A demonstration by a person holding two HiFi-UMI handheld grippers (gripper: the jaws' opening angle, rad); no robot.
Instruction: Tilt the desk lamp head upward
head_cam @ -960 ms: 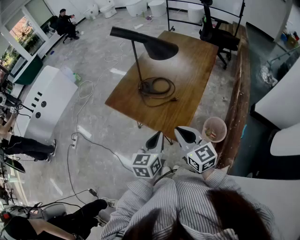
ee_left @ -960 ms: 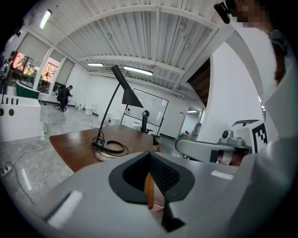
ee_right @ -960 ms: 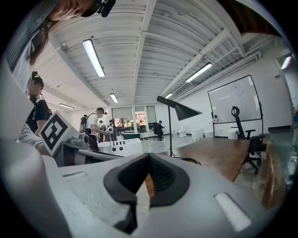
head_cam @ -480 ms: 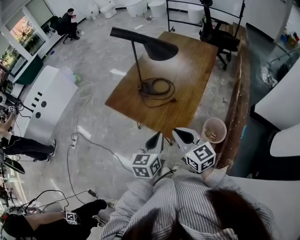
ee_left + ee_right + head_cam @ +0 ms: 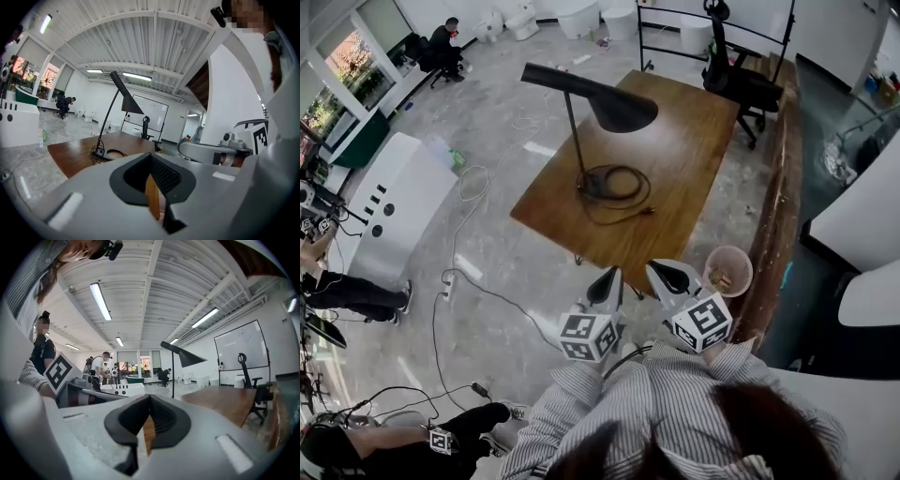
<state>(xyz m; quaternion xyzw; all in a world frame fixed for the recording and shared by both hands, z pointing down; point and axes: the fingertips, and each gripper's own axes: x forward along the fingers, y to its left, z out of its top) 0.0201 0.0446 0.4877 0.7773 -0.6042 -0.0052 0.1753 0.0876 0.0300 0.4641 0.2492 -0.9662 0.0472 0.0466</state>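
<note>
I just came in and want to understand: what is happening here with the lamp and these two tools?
A person stands before a table with a gripper in each hand. The left gripper and right gripper are both shut, empty, and short of the table. The lamp stands on it by its coiled cable, untouched; tilting its head has not begun.

grey-and-white striped long-sleeved shirt (image 5: 675,403)

Wooden table (image 5: 694,141), black office chair (image 5: 739,75) behind, pinkish bin (image 5: 728,270) (scraps inside) near its corner.
</note>
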